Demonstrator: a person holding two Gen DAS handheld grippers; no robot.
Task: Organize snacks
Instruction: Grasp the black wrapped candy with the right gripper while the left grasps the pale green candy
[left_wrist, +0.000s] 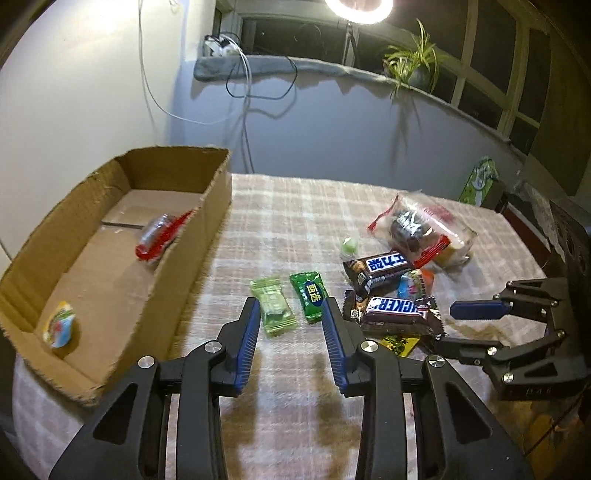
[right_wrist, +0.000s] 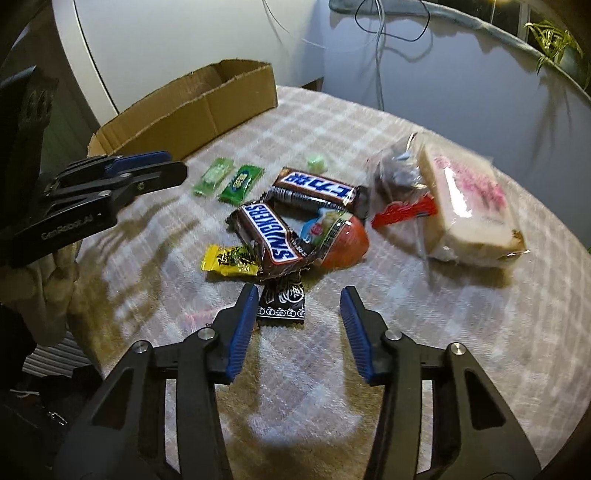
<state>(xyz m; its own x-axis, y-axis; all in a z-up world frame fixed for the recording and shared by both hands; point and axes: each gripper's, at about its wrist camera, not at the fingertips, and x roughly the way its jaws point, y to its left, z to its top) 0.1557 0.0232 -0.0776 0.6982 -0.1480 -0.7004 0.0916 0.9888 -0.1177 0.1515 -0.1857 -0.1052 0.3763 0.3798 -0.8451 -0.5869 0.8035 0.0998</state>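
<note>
Candies first: my left gripper (left_wrist: 290, 314), jaws apart, straddles pale green candy (left_wrist: 274, 308) lower centre; I'd square up before clamping, right gripper (right_wrist: 298, 302) likewise apart over black candy (right_wrist: 282, 304)

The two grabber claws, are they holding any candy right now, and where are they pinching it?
No, both are empty. The left gripper hangs open over the two green candies. The right gripper is open too, beside the black candy wrapper, not pinching it.
</note>
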